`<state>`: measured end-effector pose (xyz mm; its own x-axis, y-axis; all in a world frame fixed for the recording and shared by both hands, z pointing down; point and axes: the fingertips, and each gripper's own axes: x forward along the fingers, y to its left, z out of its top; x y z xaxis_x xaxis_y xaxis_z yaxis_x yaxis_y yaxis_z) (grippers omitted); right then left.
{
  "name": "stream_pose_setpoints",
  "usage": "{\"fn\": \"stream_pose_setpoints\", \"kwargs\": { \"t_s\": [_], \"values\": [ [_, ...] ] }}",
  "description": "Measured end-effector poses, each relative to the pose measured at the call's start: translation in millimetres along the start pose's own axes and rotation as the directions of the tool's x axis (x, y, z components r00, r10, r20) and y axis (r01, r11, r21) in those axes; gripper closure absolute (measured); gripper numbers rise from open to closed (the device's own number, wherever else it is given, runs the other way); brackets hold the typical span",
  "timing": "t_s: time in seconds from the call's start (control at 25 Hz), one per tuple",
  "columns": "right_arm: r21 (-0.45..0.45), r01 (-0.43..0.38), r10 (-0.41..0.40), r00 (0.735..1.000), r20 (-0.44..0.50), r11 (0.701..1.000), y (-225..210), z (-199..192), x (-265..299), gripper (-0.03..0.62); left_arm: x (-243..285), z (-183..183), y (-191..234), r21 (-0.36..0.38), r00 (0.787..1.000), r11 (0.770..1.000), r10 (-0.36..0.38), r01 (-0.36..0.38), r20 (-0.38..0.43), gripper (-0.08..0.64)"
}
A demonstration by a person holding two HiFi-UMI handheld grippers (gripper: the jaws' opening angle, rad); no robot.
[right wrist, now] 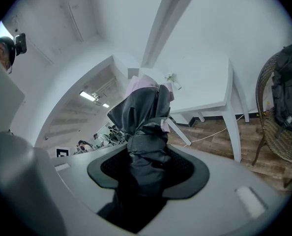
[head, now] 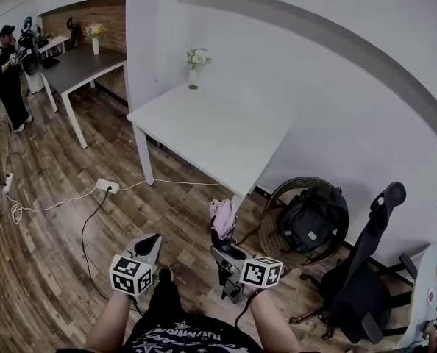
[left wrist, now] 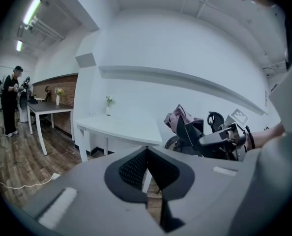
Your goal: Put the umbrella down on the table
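We held a gripper in each hand, both low in the head view, over the wooden floor and short of the white bench. The right gripper was clamped on the folded umbrella: in the right gripper view the dark bundle filled the gap between the two jaws, with the pads pressing on its lower part. The umbrella stood roughly upright out of the jaws, dark grey over most of its length with a pale pink bit of fabric at its top (the handle we could not make out). It was not on the bench; in the head view its top lay just before the bench's near corner, above the floor.

The left gripper carried nothing. Its own view showed the jaws closed together, tips meeting, with only the floor and a bench leg seen past them. It sat well to the left of the umbrella, apart from it.

On the far edge of the bench, against the wall, stood a small vase of flowers. To the right of the bench was a round wicker chair holding a black backpack, and beyond that a black office chair. A white power strip lay on the floor to the left, and a person stood far off beside a dark bench.
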<state>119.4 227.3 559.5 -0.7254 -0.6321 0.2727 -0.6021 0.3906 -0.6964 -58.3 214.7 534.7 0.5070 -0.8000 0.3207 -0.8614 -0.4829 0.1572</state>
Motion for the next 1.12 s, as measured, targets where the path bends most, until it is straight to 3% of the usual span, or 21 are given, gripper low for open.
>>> {"fn": "stream_pose_setpoints", "kwargs": {
  "t_s": [0.16,0.52,0.84,1.12],
  "values": [
    [0.030,0.031,-0.033,0.999,0.044,0.999,-16.6,36.9,24.3,0.356,41.2,25.9,26.9,0.005,0.999,0.999,-0.038,0.038,0.008,0.557],
    [0.007,0.082,-0.082,0.994,0.075,0.997,-36.4,109.4,107.2,0.356,129.9,80.4,102.3,0.014,0.994,0.995,-0.103,0.103,0.031,0.557],
    [-0.006,0.087,-0.086,0.994,0.074,0.996,-35.5,148.8,187.1,0.356,157.2,101.8,175.1,0.017,0.993,0.993,-0.114,0.114,0.028,0.557],
    [-0.018,0.108,-0.107,0.993,0.052,0.994,-34.8,158.8,230.1,0.356,167.7,112.9,222.9,0.003,0.993,0.994,-0.109,0.109,0.035,0.557]
  ]
}}
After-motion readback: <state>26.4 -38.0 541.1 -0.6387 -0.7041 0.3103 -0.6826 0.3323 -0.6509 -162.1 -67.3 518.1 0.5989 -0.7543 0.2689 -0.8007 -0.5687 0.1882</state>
